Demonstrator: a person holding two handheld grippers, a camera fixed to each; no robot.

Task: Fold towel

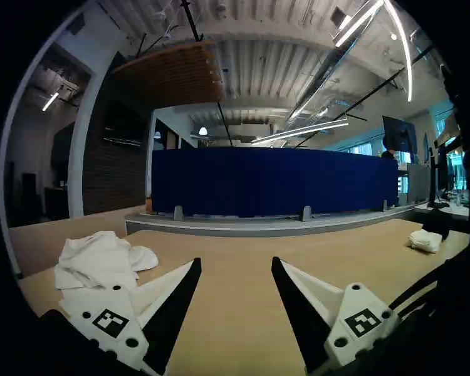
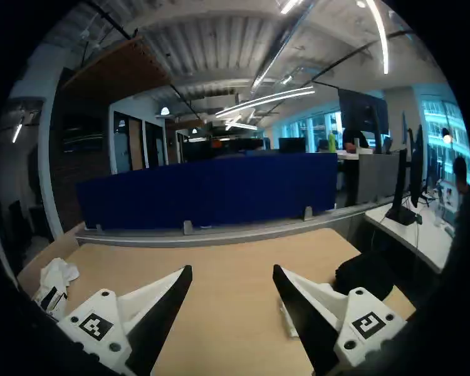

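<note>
A crumpled white towel [image 1: 100, 255] lies on the wooden table [image 1: 235, 250], just ahead and to the left of my left gripper [image 1: 235, 279]. That gripper is open, with nothing between its fingers and its left finger close to the cloth. In the right gripper view the same towel [image 2: 58, 274] is a small heap at the table's far left edge. My right gripper [image 2: 232, 285] hangs open over bare tabletop [image 2: 222, 263], well away from the towel.
A small folded white cloth [image 1: 425, 240] rests at the table's right side. A black bundle [image 2: 366, 272] sits by the right gripper's right finger. A blue divider [image 1: 266, 182] closes off the table's far edge. A desk with monitors [image 2: 410, 219] stands to the right.
</note>
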